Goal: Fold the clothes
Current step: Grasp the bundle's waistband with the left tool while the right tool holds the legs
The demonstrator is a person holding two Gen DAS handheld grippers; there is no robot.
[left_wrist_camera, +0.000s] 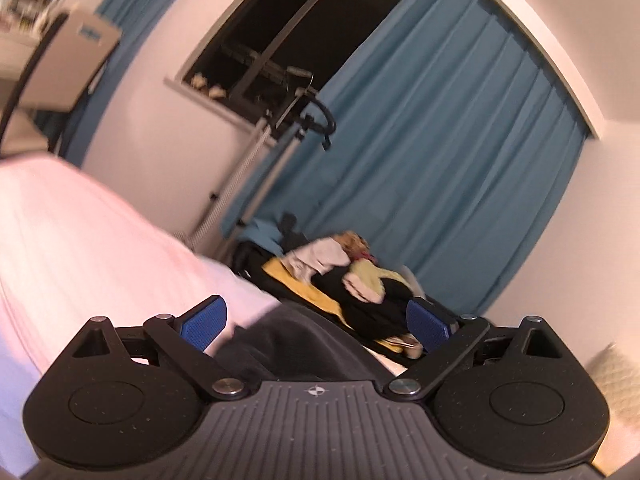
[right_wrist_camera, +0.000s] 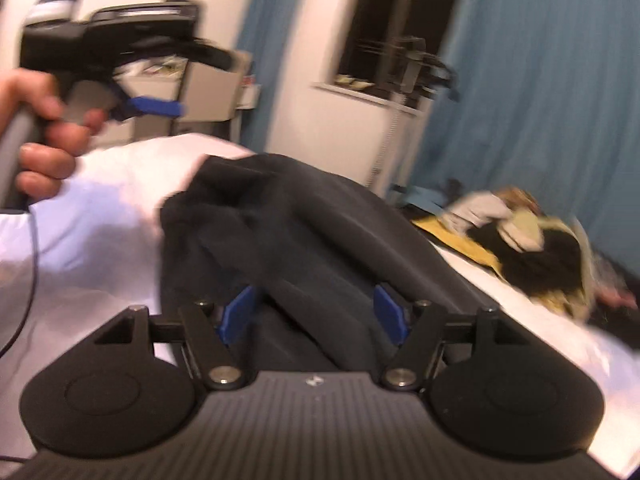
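A dark grey garment (right_wrist_camera: 288, 224) lies crumpled on the white bed (right_wrist_camera: 100, 220). My right gripper (right_wrist_camera: 316, 316) is open, its blue pads on either side of a fold of the garment. My left gripper (left_wrist_camera: 316, 328) is open above the bed, with the garment's edge (left_wrist_camera: 288, 340) just below it. It also shows in the right wrist view (right_wrist_camera: 160, 106), held in a hand at the upper left, well above the bed. A pile of mixed clothes (left_wrist_camera: 352, 276) lies at the far end of the bed (right_wrist_camera: 520, 240).
Blue curtains (left_wrist_camera: 440, 152) hang beside a dark window (left_wrist_camera: 288, 28) on the far wall. A stand with a hose (left_wrist_camera: 288, 120) rises by the window. A cardboard box (left_wrist_camera: 76, 60) sits at the upper left. A cable (right_wrist_camera: 24, 312) trails over the bed's left.
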